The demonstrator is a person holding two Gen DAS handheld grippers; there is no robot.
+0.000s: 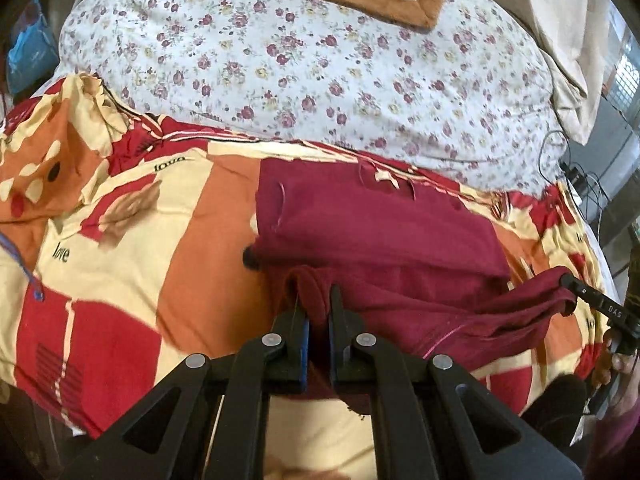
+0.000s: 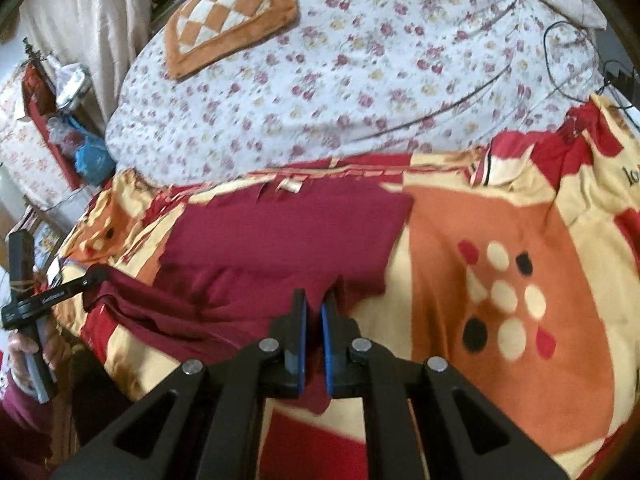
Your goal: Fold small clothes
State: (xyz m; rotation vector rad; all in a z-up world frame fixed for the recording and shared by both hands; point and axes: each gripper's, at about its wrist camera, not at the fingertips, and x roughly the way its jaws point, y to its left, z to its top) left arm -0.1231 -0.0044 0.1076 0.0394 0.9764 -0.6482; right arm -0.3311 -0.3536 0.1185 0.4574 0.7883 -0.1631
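— Maroon cotton: we find the garment (image 1: 380, 224) spread on the patterned bedspread (image 1: 120, 220), its far part flat, its near hem lifted. Where are the tools?

— We note the left tool (image 1: 316, 300) clamped on the near hem at the left end, and the right tool (image 2: 314, 304) clamped on the same hem at the right end. Both sets of jaws are together on cloth.

— And the axis?

— We judge the hem runs left to right between the two tools; the flat body lies straight beyond both, towards the floral quilt (image 1: 320, 72). Neither hand is nearer. The fold, we judge, goes away from us, both ends kept level.
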